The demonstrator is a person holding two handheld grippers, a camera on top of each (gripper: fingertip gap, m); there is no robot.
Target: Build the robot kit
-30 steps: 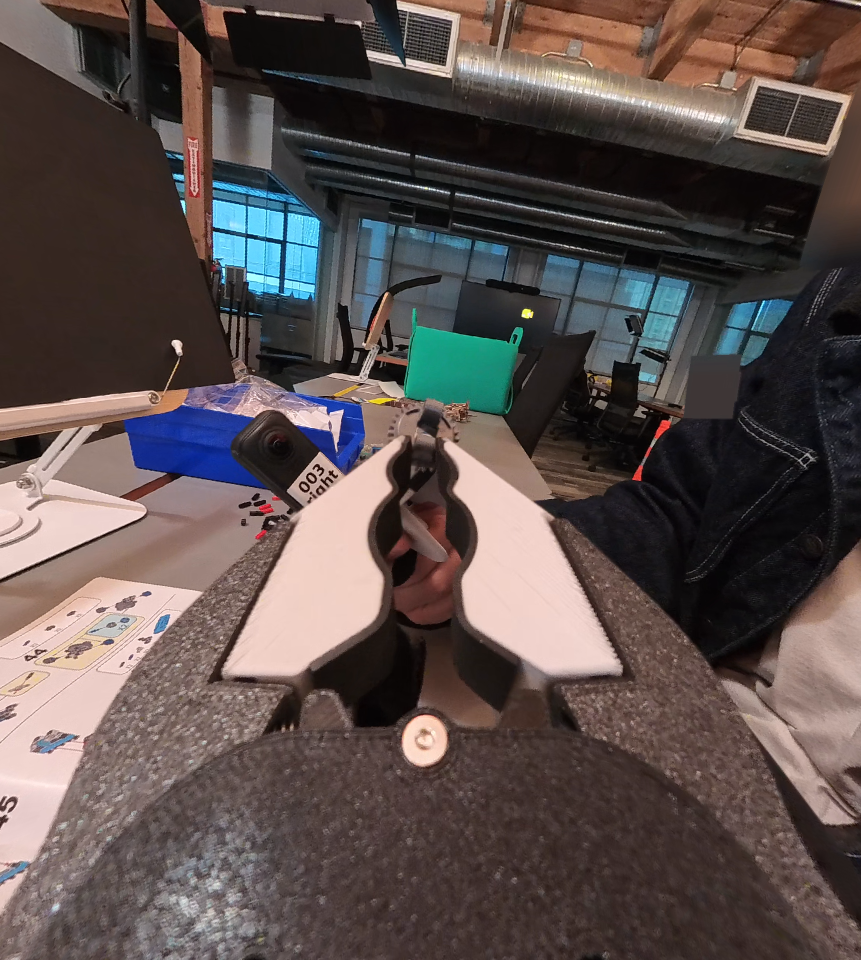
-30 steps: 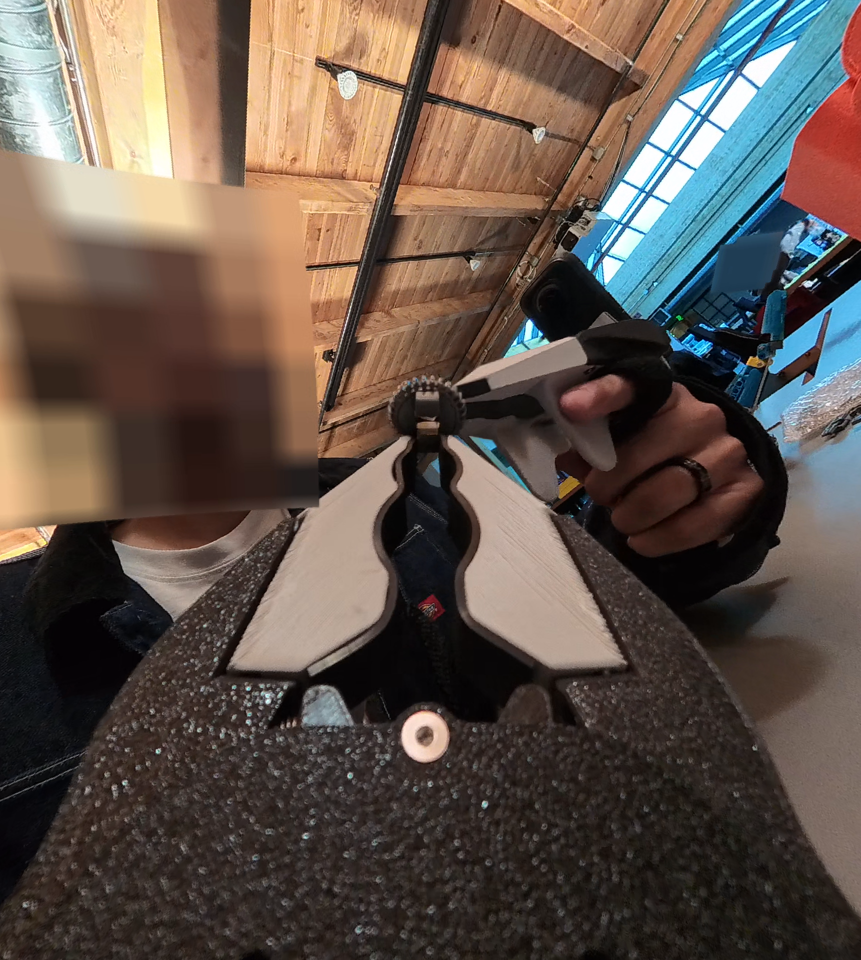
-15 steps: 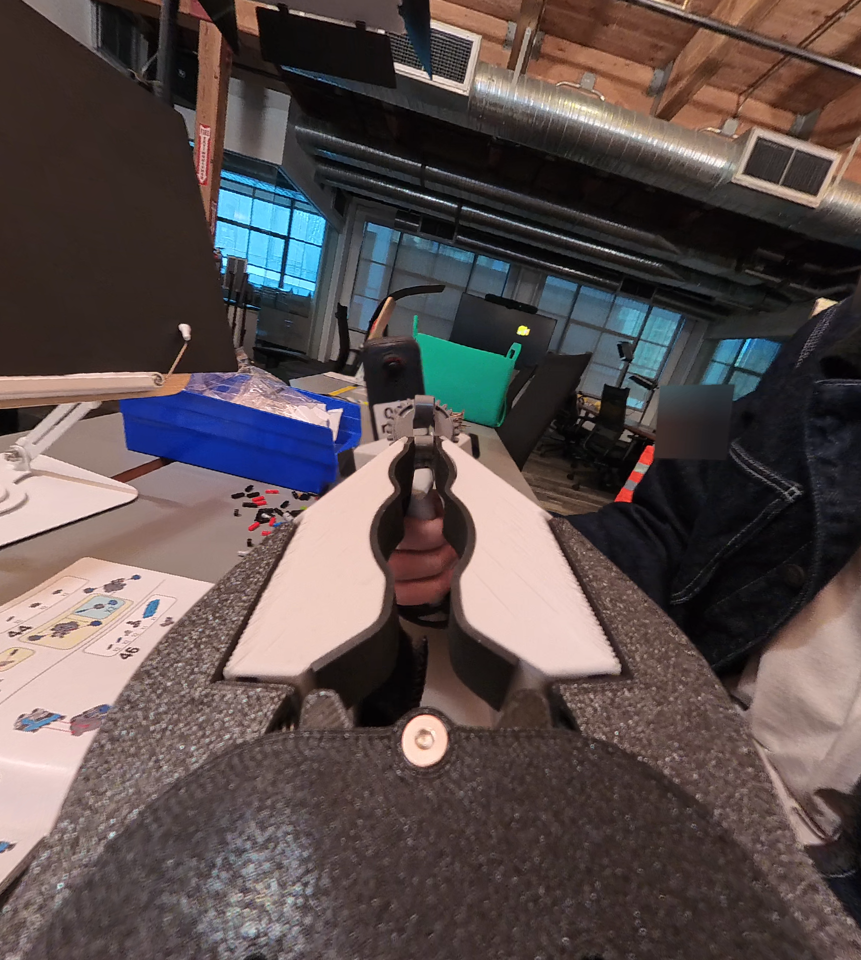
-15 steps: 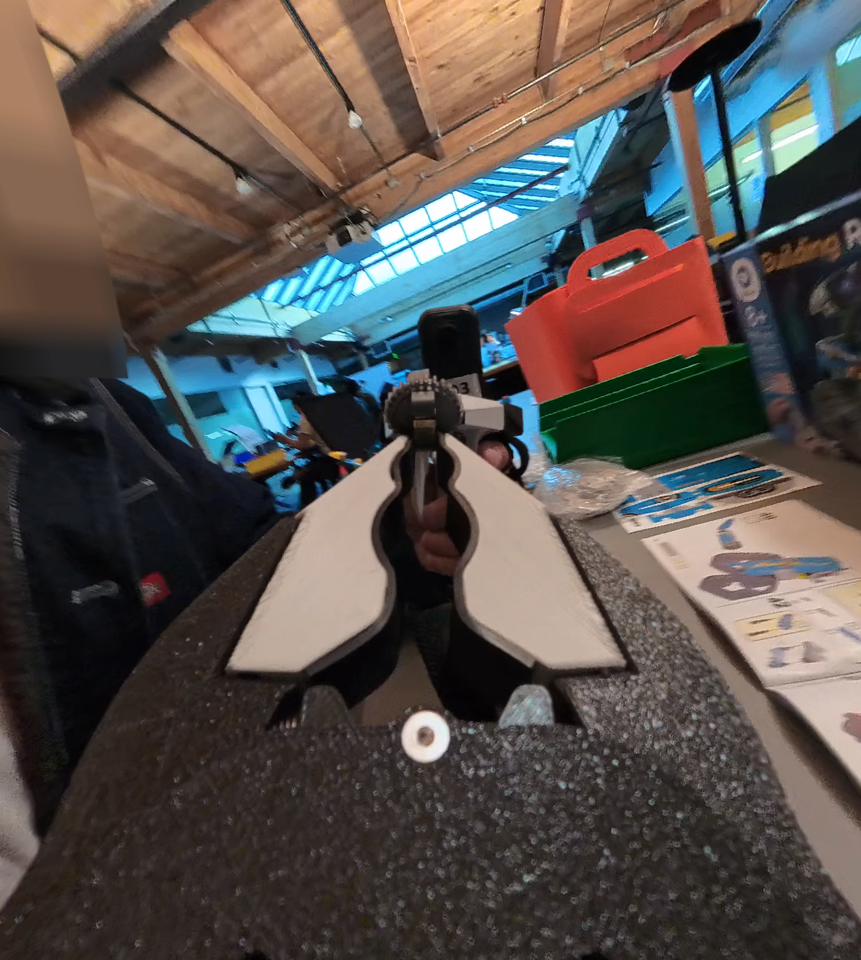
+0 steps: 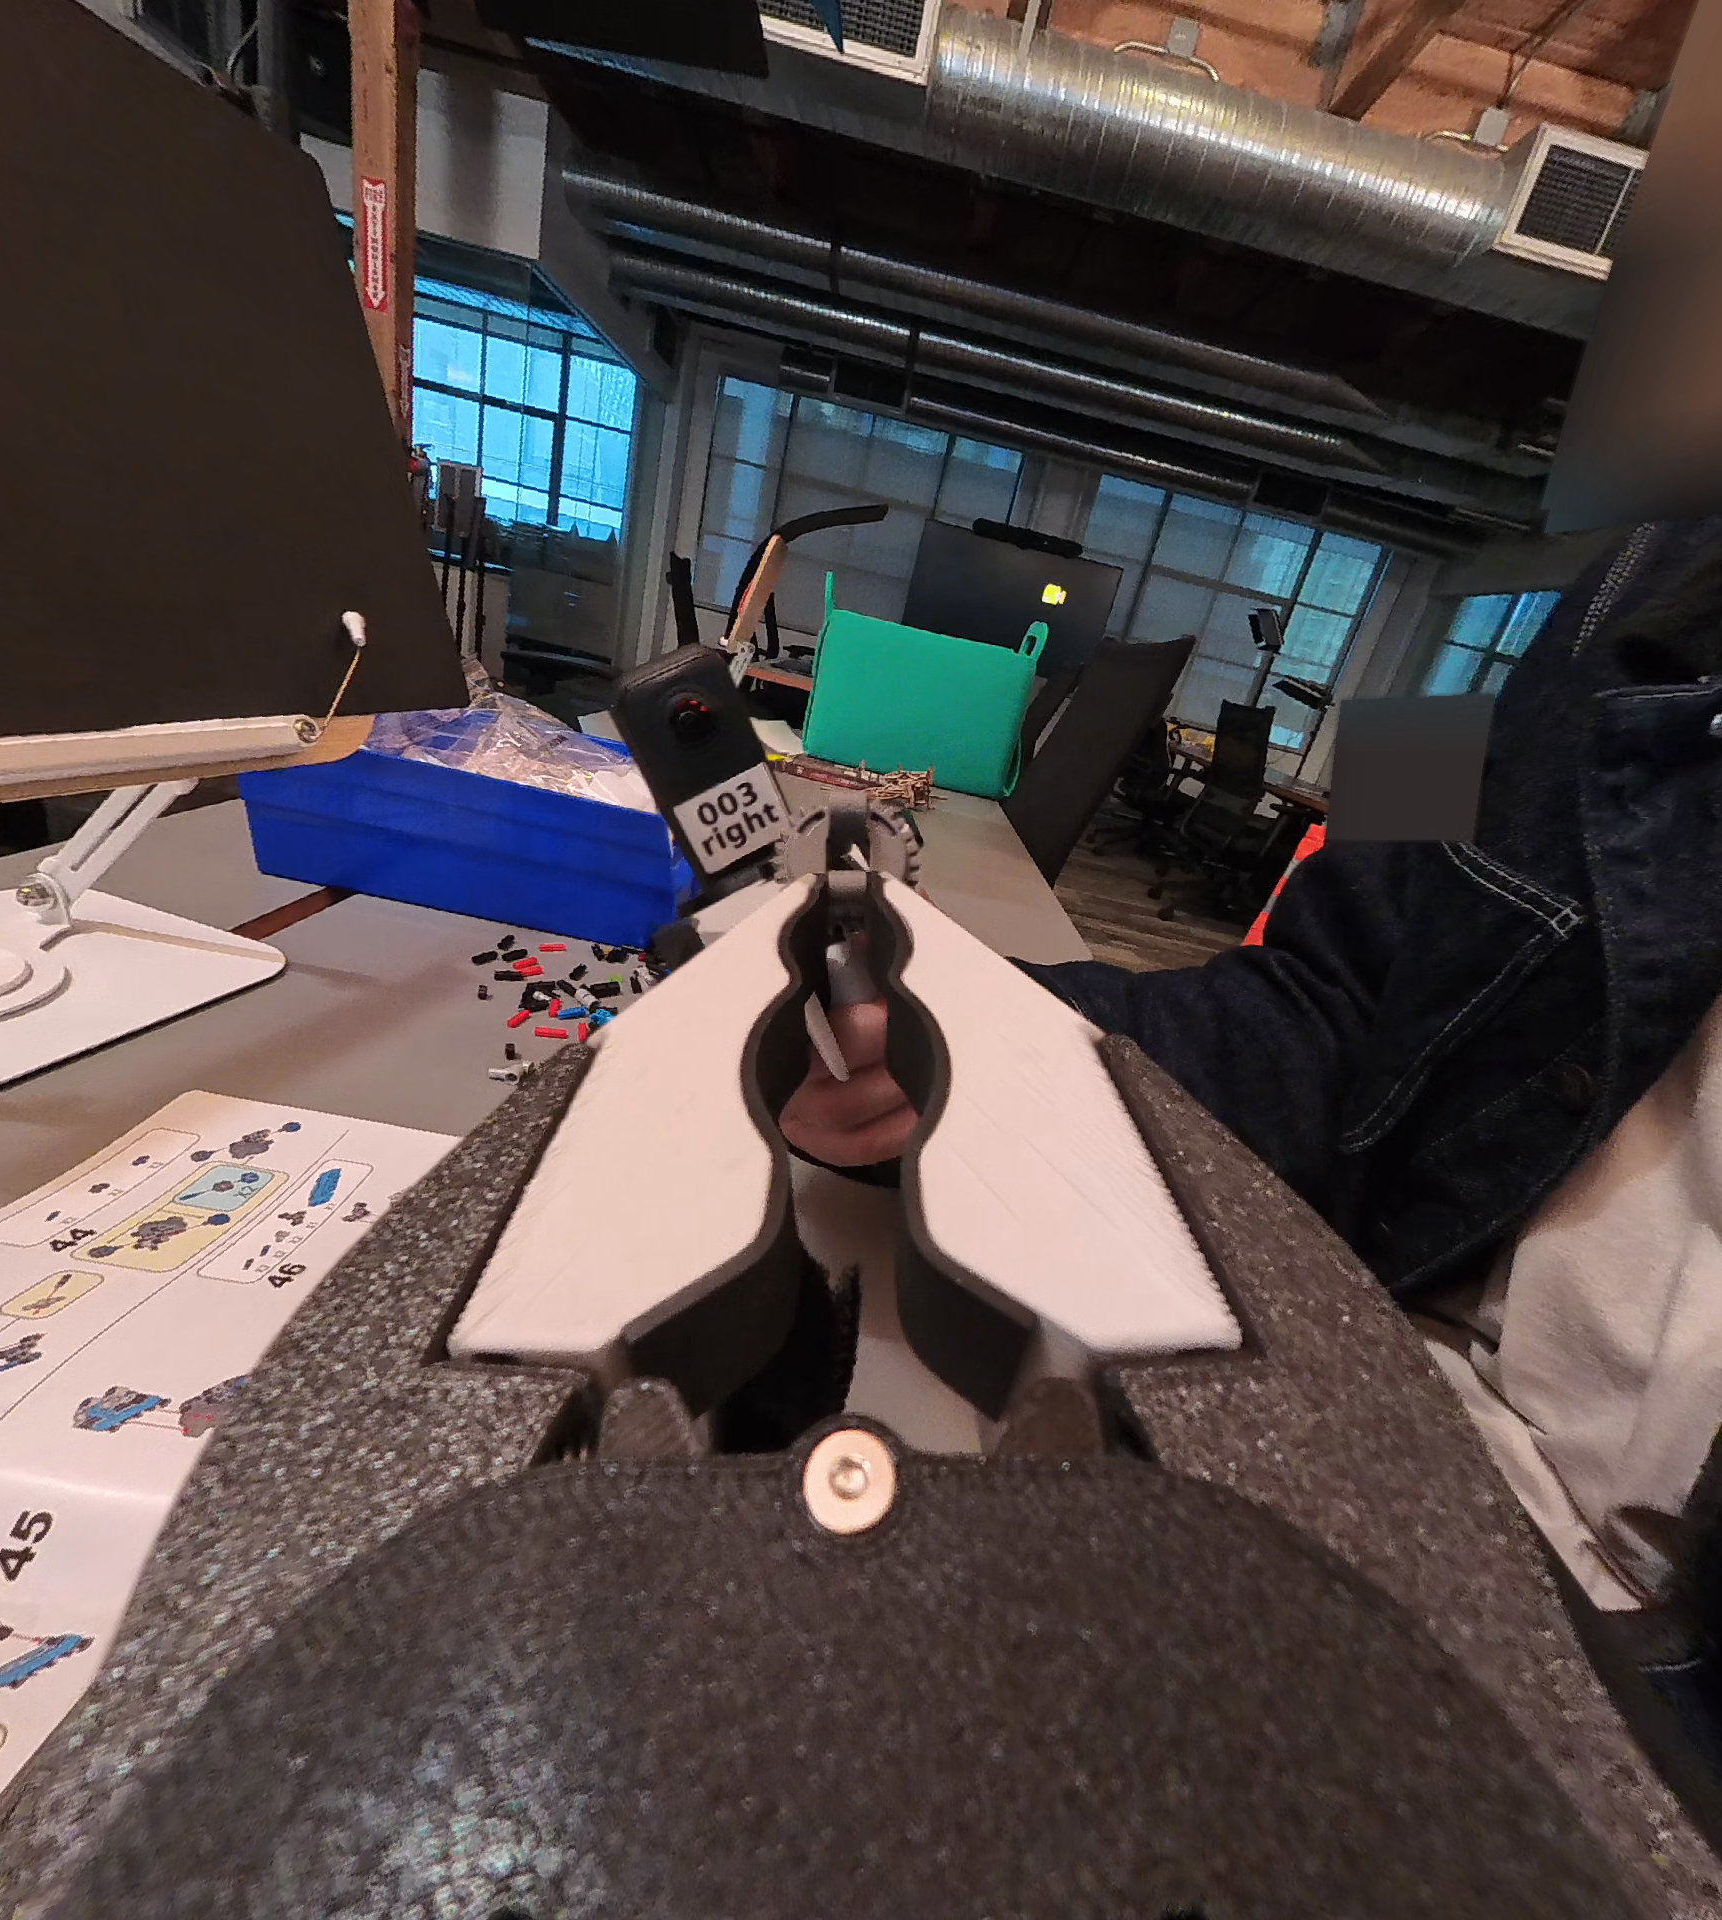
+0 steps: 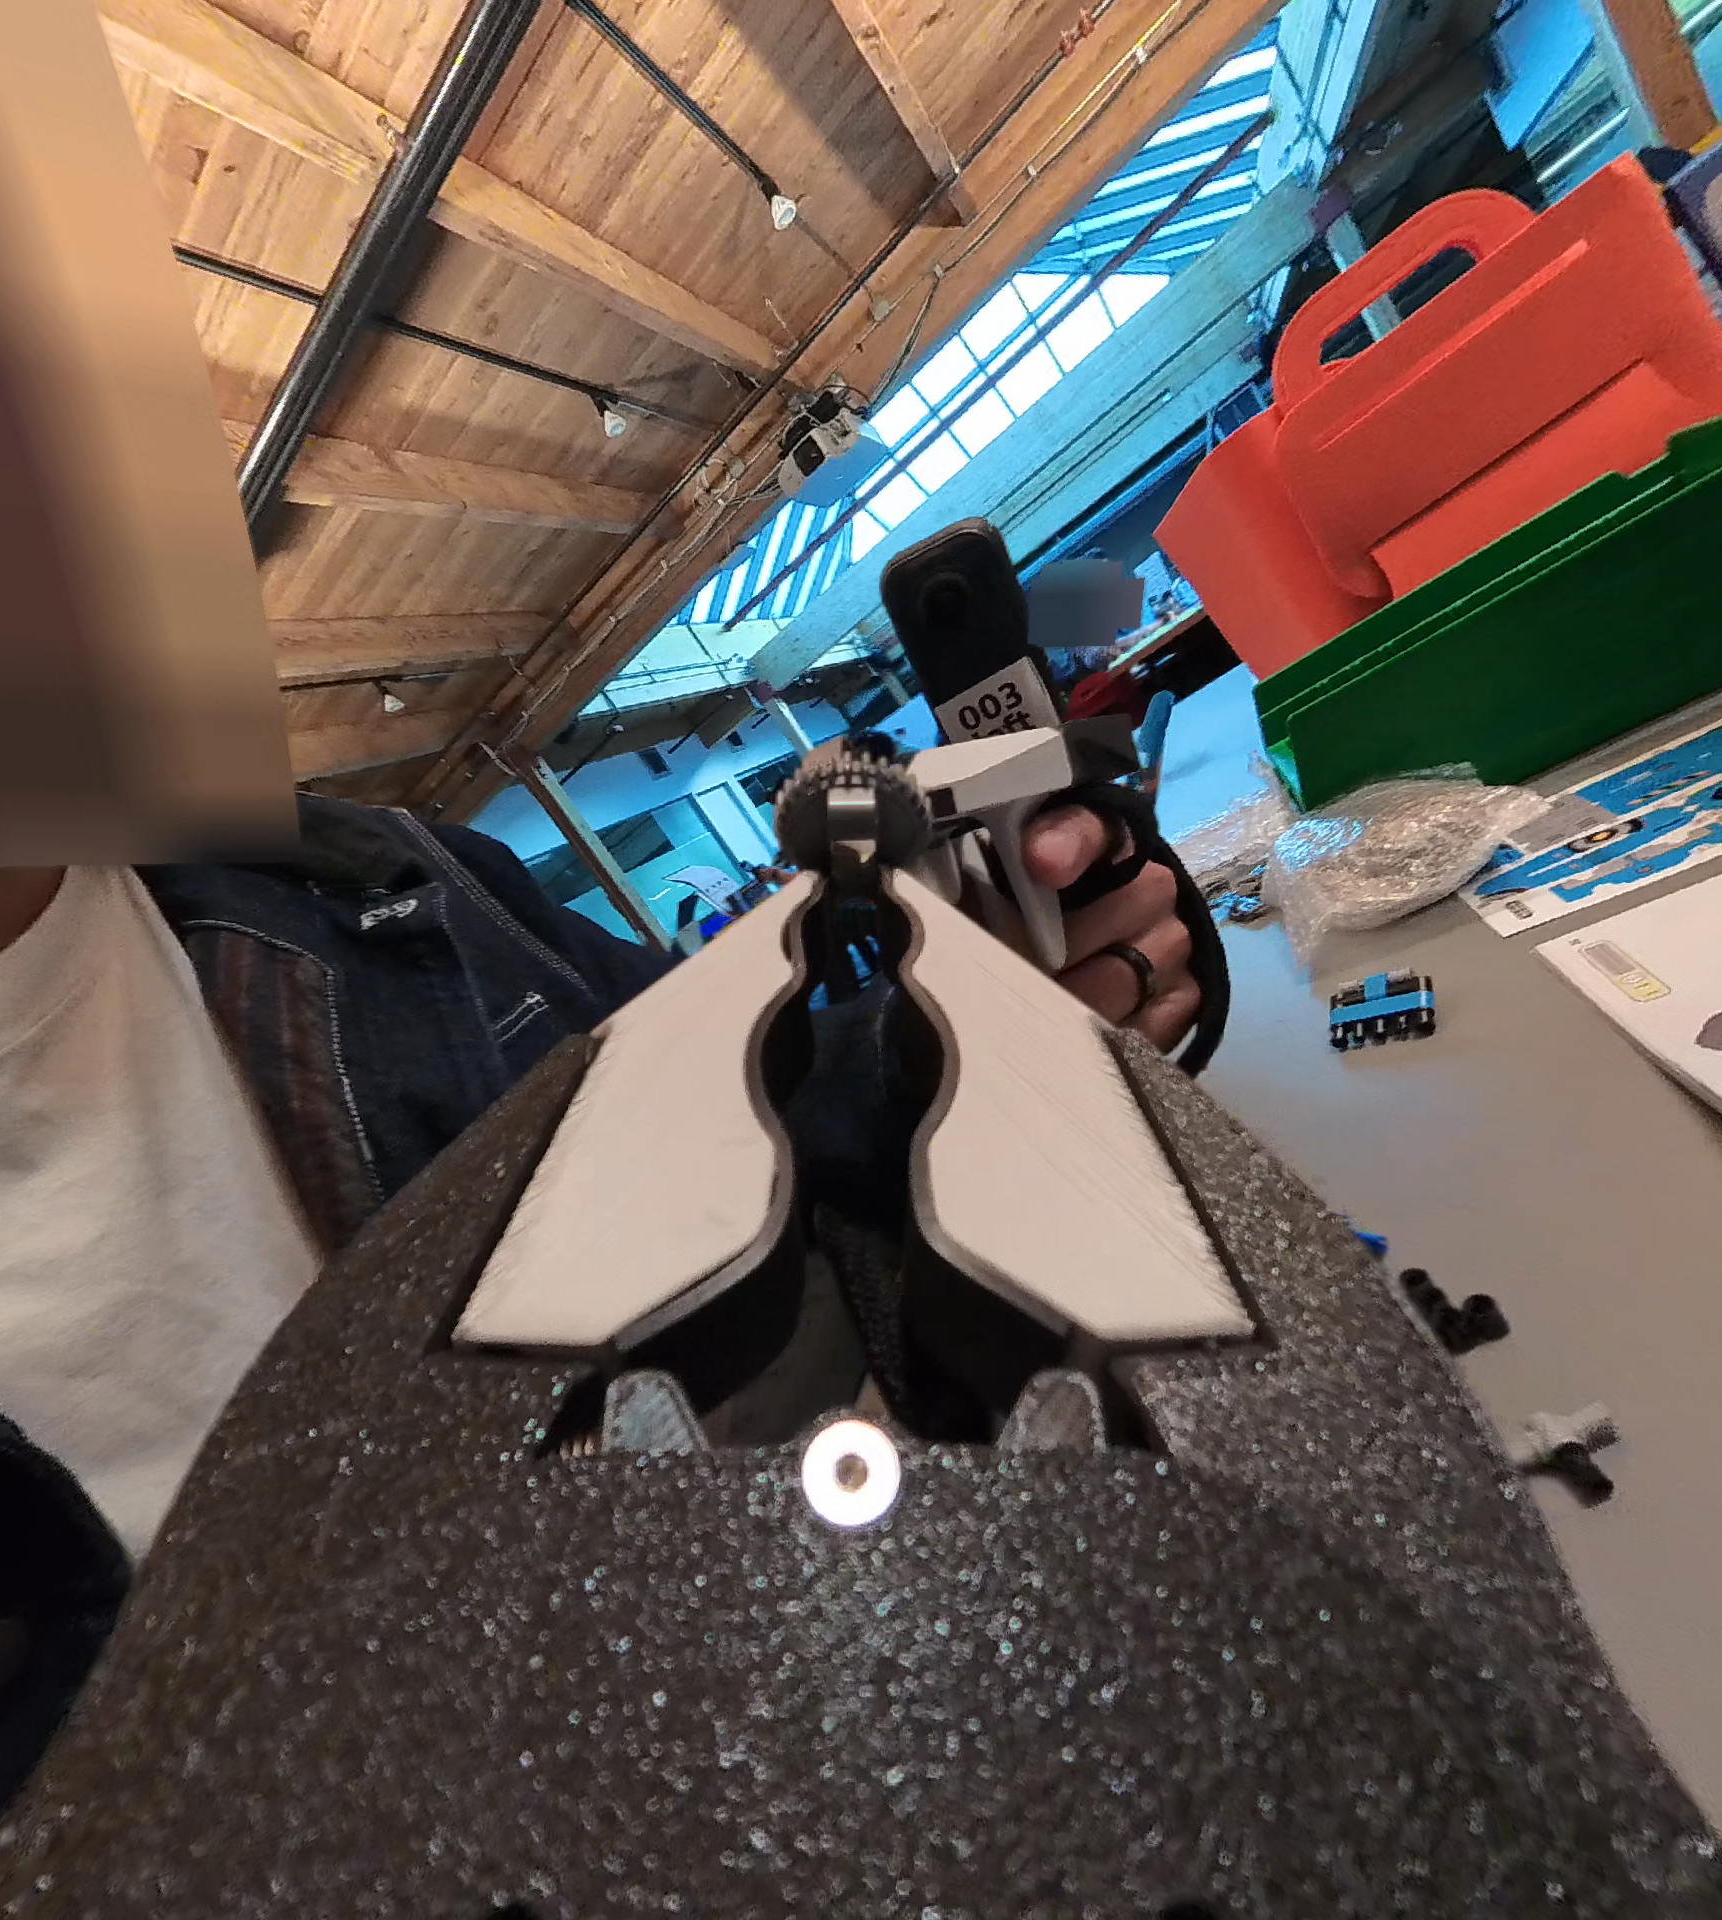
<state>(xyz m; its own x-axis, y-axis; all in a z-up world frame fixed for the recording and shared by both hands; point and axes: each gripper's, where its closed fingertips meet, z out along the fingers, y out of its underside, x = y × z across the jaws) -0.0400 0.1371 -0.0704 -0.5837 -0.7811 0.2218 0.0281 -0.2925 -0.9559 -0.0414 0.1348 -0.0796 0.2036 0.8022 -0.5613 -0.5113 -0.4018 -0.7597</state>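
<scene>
My left gripper (image 5: 844, 881) is shut on a small grey toothed gear piece (image 5: 841, 831) at its tips, held above the grey table (image 5: 358, 987). My right gripper (image 6: 846, 871) is shut on the same gear piece (image 6: 841, 805) from the opposite side. The two grippers face each other tip to tip. In the left wrist view the right gripper's black camera (image 5: 696, 727) stands just behind the gear. In the right wrist view the left gripper (image 6: 1002, 790) shows with a hand (image 6: 1117, 935) on its handle. A person in a denim jacket (image 5: 1459, 935) holds both.
A blue bin (image 5: 462, 821), loose small parts (image 5: 556, 987), an instruction booklet (image 5: 109, 1299) and a white lamp base (image 5: 5, 977) lie left. An orange case (image 6: 1459, 416), green tray (image 6: 1563, 644), plastic bag (image 6: 1387, 852), small blue-black build (image 6: 1382, 1013) and pages (image 6: 1719, 987) show in the right wrist view. Only a small space, under 4 cm, lies between the two pairs of fingers.
The right gripper has swung from pointing up at the ceiling to level, then rolled. Both grippers stay shut on the gear piece. The right gripper's camera has tilted in the left view.
</scene>
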